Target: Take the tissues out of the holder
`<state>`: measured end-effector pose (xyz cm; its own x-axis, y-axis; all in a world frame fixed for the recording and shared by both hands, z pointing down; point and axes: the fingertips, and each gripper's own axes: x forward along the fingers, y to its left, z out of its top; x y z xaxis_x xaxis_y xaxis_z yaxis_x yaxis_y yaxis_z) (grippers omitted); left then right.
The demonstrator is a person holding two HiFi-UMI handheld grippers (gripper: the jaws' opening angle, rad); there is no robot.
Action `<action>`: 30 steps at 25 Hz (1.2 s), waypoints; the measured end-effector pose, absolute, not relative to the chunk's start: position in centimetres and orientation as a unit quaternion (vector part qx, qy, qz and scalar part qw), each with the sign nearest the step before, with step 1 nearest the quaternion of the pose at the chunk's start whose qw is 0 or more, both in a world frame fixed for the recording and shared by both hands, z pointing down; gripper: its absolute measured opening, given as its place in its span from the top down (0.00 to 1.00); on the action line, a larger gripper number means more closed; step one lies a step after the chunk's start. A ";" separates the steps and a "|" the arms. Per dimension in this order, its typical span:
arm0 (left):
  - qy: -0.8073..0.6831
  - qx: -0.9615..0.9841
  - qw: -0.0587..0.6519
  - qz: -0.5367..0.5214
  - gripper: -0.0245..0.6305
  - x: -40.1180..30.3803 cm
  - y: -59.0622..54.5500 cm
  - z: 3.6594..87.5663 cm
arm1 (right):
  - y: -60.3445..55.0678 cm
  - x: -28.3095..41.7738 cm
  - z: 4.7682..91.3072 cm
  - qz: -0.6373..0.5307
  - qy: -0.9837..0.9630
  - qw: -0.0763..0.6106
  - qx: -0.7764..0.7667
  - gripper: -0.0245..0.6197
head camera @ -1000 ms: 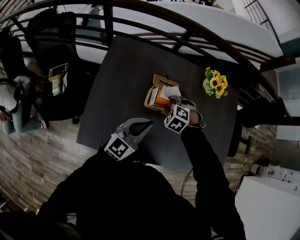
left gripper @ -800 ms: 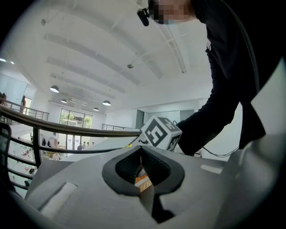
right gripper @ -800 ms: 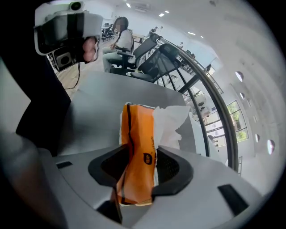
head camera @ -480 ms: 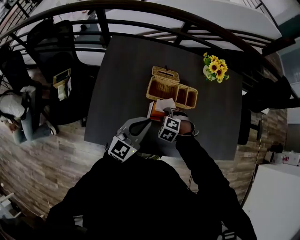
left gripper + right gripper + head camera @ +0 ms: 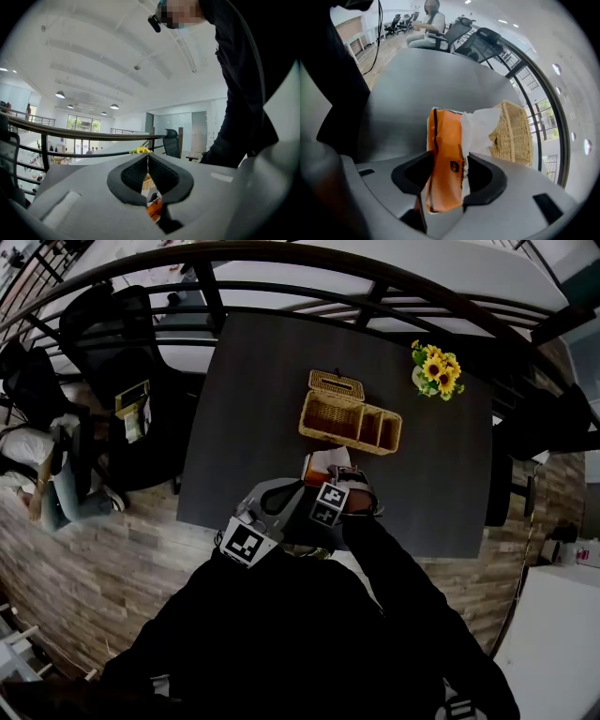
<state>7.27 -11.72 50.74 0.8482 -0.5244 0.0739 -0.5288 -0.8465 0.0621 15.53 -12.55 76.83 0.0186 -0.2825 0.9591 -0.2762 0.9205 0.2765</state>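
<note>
The right tool (image 5: 447, 171), jaws opening, pinches an orange plastic tissue pack (image 5: 444, 159) near the woven wicker holder (image 5: 349, 418) on a dark grey counter (image 5: 253, 399), possibly resting there. The left tool (image 5: 148, 161) is closed alongside; yellow sunflowers (image 5: 436, 369) stand beyond.

Low in the middle of the frame, the soft plastic tissue pack (image 5: 317, 465) is bright orange with black print and a thin black line, and the crumpled tissue (image 5: 480, 126) is white. Above it, the woven wicker holder (image 5: 349, 416) is pale tan on a dark charcoal bench (image 5: 253, 399). The sunflowers (image 5: 438, 369) at upper right are yellow.
</note>
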 end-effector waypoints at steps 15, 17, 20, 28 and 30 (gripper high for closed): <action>-0.264 0.963 0.035 0.033 0.95 8.3 -12.3 50.9 | -12.4 15.2 69.9 0.064 -0.811 0.532 0.234 0.49; -0.255 0.966 0.032 0.038 0.95 8.7 -12.2 50.8 | -12.2 15.2 66.7 0.066 -0.841 0.473 0.255 0.50; -0.247 0.968 0.036 0.033 0.95 9.4 -12.0 50.0 | -11.8 15.3 61.3 0.082 -0.882 0.353 0.301 0.50; -0.224 0.973 0.046 0.024 0.95 10.9 -10.6 47.5 | -10.3 16.8 51.1 0.154 -0.908 0.061 0.385 0.50; -0.219 0.974 0.049 0.022 0.95 11.5 -10.2 47.0 | -9.6 16.9 49.7 0.143 -0.910 0.032 0.387 0.59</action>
<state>11.54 -10.16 46.96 0.9030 -0.4249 0.0639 -0.4292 -0.8992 0.0855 16.89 -9.56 49.74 -0.6979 -0.6961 0.1685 -0.7141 0.6588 -0.2367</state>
